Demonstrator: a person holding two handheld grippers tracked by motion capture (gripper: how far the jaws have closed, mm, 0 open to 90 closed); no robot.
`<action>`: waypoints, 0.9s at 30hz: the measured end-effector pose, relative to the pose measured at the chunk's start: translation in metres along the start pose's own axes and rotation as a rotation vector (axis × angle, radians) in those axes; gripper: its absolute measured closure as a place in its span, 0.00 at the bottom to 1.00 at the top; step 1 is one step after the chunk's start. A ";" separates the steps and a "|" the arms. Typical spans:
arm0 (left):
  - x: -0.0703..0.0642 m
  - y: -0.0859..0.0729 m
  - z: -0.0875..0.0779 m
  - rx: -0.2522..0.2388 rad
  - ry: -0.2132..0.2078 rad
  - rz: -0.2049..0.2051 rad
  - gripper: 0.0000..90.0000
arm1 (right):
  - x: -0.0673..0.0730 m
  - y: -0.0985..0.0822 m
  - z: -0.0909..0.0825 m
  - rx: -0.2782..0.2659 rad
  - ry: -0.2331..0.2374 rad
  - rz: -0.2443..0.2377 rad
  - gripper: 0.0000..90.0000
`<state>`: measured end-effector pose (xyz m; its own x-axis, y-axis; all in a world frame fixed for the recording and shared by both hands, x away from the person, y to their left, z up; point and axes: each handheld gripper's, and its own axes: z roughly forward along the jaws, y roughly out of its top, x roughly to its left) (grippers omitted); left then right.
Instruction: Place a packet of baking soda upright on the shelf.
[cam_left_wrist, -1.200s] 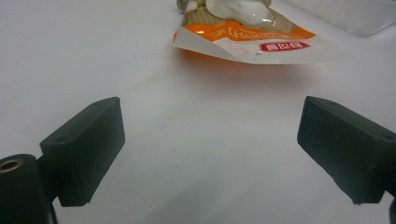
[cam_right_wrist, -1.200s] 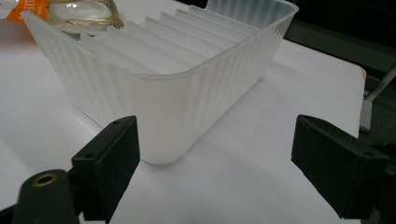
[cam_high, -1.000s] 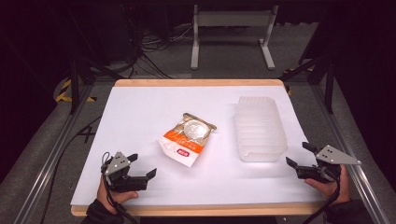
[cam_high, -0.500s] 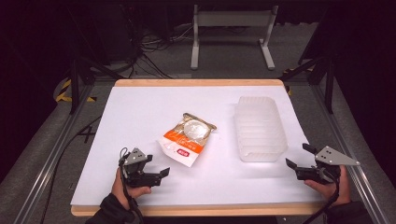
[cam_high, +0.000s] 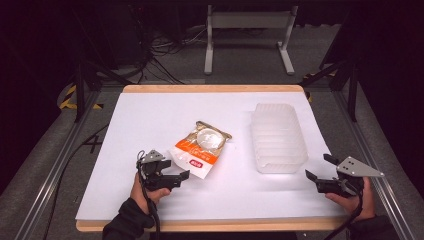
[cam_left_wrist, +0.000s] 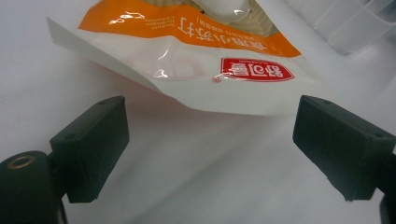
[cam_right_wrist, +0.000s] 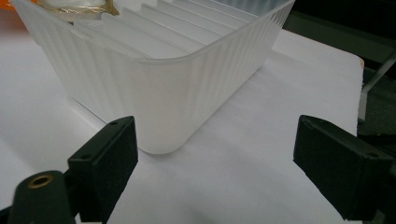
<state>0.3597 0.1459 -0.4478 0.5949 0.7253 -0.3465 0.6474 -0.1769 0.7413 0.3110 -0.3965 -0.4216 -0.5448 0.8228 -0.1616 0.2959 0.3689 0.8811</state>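
Observation:
An orange and white snack packet lies flat in the middle of the white table. My left gripper is open just short of the packet's near white edge, its jaws wide apart and holding nothing. A translucent ribbed plastic bin stands upright to the right of the packet. My right gripper is open near the table's front right, a short way from the bin's near corner, and holds nothing.
The table's wooden front edge runs just behind both hands. Metal rails flank the table. A grey stand and cables sit on the floor beyond the far edge.
My left gripper has moved right and forward from the front left corner up to the packet's near edge. The right gripper has stayed in place.

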 end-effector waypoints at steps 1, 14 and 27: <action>0.000 0.001 0.002 0.002 -0.007 -0.007 0.13 | 0.000 0.000 0.000 0.001 0.001 0.002 0.16; 0.012 0.016 0.025 -0.015 -0.032 -0.152 0.31 | 0.002 0.001 0.002 0.009 0.004 -0.008 0.16; 0.020 0.027 0.021 -0.052 0.010 -0.111 0.93 | 0.004 0.000 0.003 0.026 0.008 -0.015 0.17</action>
<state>0.3996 0.1415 -0.4467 0.5159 0.7454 -0.4222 0.6830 -0.0605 0.7279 0.3118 -0.3919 -0.4236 -0.5560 0.8134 -0.1710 0.3080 0.3926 0.8666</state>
